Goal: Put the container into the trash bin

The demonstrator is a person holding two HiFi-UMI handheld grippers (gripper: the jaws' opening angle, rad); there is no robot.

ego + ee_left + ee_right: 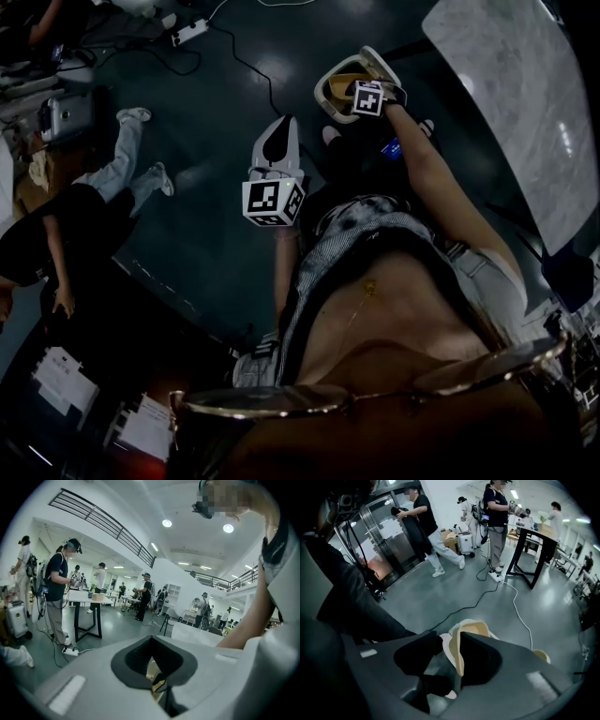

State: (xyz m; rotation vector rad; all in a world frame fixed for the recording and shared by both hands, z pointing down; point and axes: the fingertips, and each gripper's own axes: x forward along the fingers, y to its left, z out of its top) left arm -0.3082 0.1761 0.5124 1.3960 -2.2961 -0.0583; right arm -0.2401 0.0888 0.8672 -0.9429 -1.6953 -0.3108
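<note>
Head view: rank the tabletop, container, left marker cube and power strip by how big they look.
1. tabletop, clearly largest
2. container
3. left marker cube, somewhat smaller, though it sits nearer the camera, which flatters it
4. power strip, smallest, but far off on the floor

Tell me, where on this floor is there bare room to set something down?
Bare: the dark floor left of the left gripper, as far as a bystander's legs, and the stretch right of the cable near the top. Crowded: the top left corner with its power strip, and around the right gripper at the container.
</note>
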